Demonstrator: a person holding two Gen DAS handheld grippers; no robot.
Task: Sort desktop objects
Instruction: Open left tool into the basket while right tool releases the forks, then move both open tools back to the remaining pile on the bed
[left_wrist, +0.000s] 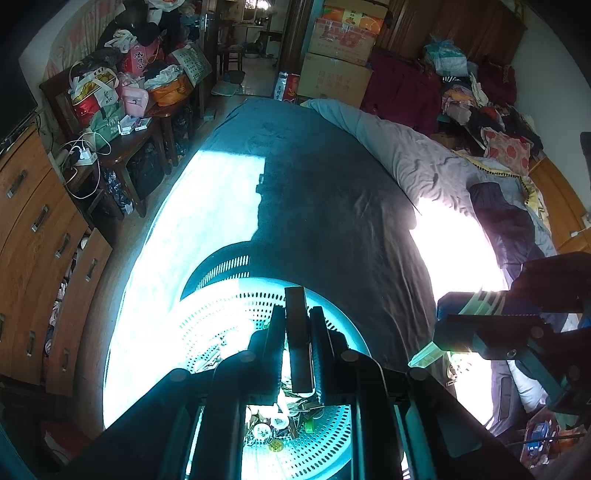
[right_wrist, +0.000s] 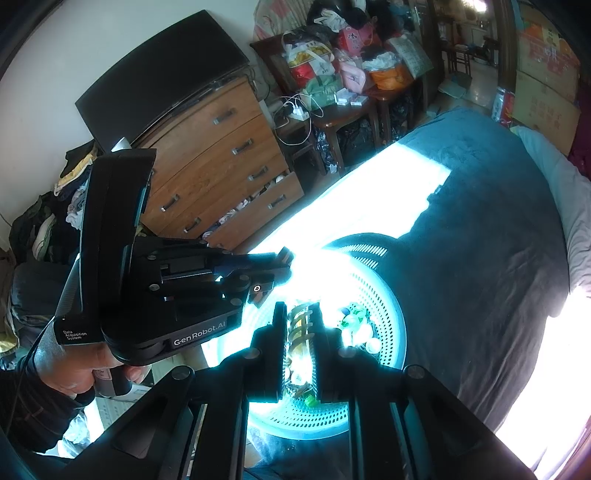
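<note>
Left tongs (left_wrist: 297, 345) tight on flat dark bar (left_wrist: 297, 332), right tongs (right_wrist: 300, 343) narrow, above perforated round basket (left_wrist: 332, 432).

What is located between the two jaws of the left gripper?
In the left wrist view, a dark flat bar stands clamped between the jaws of the left gripper, above the perforated basket.

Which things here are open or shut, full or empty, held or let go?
Left hand-held gripper: shut on a dark flat bar.
Dark flat bar: held upright over the basket.
Right hand-held gripper: shut on a pale ribbed object.
Pale ribbed object: held; hard to identify in glare.
Round teal perforated plastic basket: holds small items.
Brown wooden dresser's bottom drawer: open, clothes inside.
</note>
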